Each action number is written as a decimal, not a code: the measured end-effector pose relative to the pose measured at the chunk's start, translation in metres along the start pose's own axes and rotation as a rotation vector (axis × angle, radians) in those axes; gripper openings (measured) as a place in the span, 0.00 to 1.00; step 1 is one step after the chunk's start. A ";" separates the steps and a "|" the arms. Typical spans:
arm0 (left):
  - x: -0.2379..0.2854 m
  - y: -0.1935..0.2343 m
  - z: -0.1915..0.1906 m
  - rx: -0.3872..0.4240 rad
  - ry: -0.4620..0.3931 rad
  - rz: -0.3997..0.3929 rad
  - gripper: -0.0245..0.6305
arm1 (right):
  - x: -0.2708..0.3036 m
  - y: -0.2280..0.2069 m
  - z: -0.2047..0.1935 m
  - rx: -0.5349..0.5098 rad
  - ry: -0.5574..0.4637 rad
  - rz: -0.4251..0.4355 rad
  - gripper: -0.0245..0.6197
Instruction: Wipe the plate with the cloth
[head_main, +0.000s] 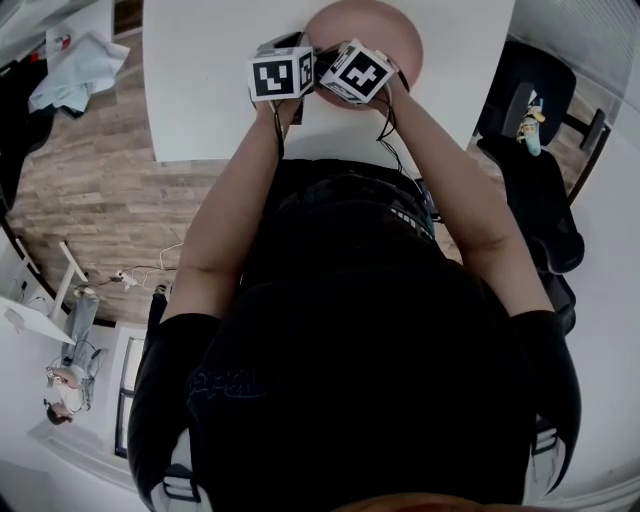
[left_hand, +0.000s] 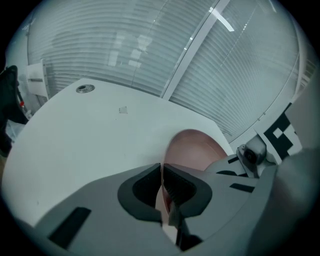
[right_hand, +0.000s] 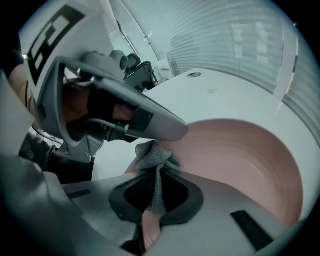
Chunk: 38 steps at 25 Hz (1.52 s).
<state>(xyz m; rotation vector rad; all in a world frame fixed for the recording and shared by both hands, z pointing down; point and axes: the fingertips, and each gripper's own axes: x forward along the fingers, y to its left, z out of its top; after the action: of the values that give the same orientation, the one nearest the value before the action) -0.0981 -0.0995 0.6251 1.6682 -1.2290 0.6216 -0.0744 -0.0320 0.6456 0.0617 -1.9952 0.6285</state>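
White table (head_main: 210, 90) beside slatted blinds (left_hand: 125, 45) carries a pink plate (right_hand: 240, 155) in front of the person. Left hand-held gripper (left_hand: 162, 175) has its jaws pressed together on the plate's near rim. Right hand-held gripper (right_hand: 157, 187) pinches a grey mesh cloth (right_hand: 155, 159), bunched against that rim just beside the left one's tip

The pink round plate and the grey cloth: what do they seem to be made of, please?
Pink round plate: ceramic or hard plastic, hard to tell which; the surface is smooth and even with a soft sheen. Grey cloth: textile, probably knitted or woven; it shows a mesh texture and crumpled folds.
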 end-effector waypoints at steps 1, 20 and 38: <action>0.000 0.000 0.000 0.000 -0.002 0.002 0.08 | 0.001 0.005 -0.005 -0.011 0.013 0.007 0.09; -0.001 0.005 -0.001 0.043 0.014 0.023 0.08 | -0.080 -0.077 -0.124 0.006 0.394 -0.284 0.09; -0.001 0.007 0.001 -0.040 0.001 0.015 0.08 | -0.036 -0.089 0.015 -0.286 0.103 -0.353 0.09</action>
<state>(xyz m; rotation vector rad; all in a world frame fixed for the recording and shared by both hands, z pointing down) -0.1050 -0.1005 0.6259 1.6265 -1.2463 0.6033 -0.0422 -0.1232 0.6459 0.1990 -1.8944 0.1160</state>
